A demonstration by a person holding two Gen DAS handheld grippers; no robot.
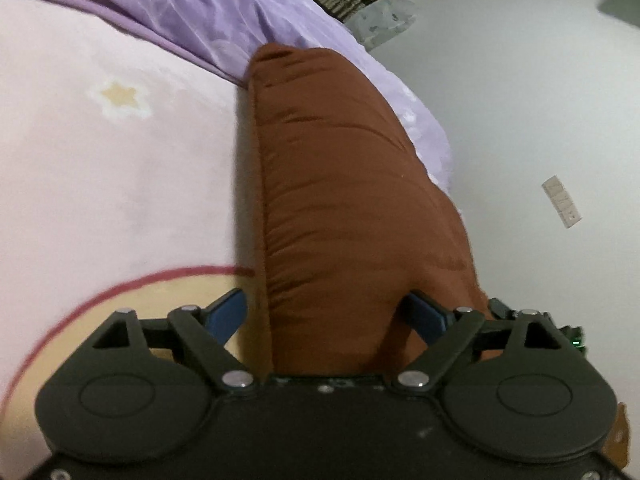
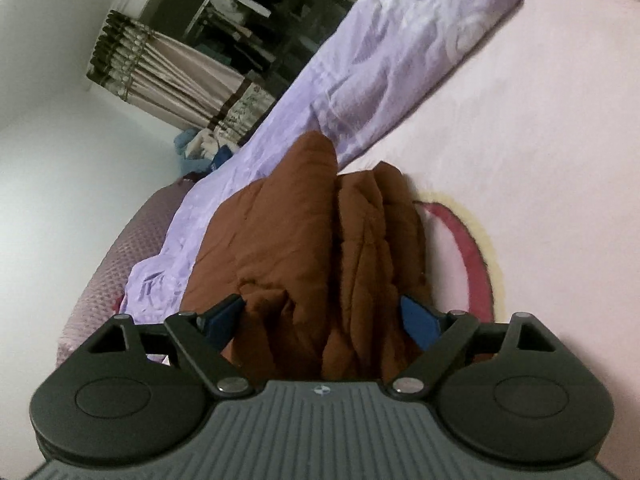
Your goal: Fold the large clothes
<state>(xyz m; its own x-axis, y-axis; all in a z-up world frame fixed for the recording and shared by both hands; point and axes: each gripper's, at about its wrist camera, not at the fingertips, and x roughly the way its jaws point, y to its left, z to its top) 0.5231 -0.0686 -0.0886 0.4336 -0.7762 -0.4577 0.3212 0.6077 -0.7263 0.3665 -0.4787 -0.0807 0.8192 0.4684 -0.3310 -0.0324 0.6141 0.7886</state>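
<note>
Left gripper (image 1: 326, 312): blue fingers (image 1: 228, 312) set wide, a thick fold of the brown garment (image 1: 340, 184) between them; contact with the cloth cannot be confirmed. Right gripper (image 2: 320, 316): same stance, bunched folds of the garment (image 2: 304, 240) filling the gap. Garment lies on the pink blanket (image 1: 120, 180), its far end against the purple quilt (image 2: 360, 80). Curtain (image 2: 160, 76) beyond

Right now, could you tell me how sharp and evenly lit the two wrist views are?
Left wrist view: soft and smeared, the pink blanket washed out, the brown garment dim, fisheye bending at the edges. Right wrist view: a little crisper, folds readable on the garment, the curtain curved by the lens.
</note>
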